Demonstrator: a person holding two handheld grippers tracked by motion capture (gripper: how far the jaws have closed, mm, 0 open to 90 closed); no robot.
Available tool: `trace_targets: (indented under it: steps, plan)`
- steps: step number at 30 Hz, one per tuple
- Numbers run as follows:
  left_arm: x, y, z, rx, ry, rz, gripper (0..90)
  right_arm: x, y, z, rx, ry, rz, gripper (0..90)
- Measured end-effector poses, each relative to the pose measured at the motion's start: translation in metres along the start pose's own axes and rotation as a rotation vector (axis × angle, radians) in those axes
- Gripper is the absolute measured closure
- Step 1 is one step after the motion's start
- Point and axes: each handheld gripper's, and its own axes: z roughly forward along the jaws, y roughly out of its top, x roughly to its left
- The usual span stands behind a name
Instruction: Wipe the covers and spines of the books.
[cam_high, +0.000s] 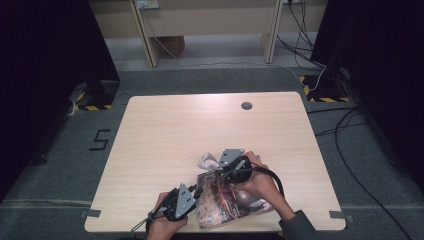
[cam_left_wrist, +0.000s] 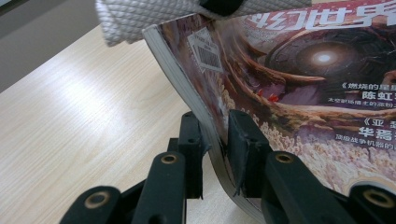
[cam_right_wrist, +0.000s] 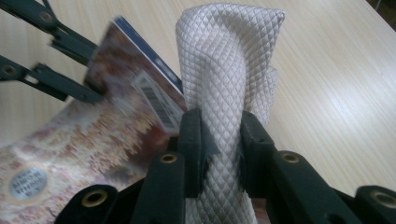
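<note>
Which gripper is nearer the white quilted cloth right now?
Right. The right gripper is clamped on the cloth; the left gripper grips the magazine's edge, farther off.

We see a magazine (cam_high: 227, 202) lying near the front edge of the table, slightly right of centre. Its glossy cover carries reddish-brown artwork, white Chinese lettering, a barcode label near one corner and a round silver sticker. We note that the spine edge (cam_left_wrist: 187, 88) is lifted off the tabletop and bowed, with the page block visible along it. A white cloth (cam_right_wrist: 229, 93) with a quilted diamond pattern stands bunched and upright at the magazine's far corner, just beside the barcode, partly overlapping the cover. We see its upper end folded over.
</note>
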Motion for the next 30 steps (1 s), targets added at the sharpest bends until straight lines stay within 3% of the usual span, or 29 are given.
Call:
trace_targets:
  steps: [18, 30]
  plan:
    - [-0.001, 0.001, -0.001, -0.004, 0.001, 0.010, 75.3, -0.032, -0.032, 0.003, 0.067, -0.031, 0.085, 74.2]
    - [-0.001, 0.002, -0.001, -0.008, 0.001, 0.012, 75.1, -0.055, -0.056, 0.006, 0.123, -0.076, 0.135, 74.2]
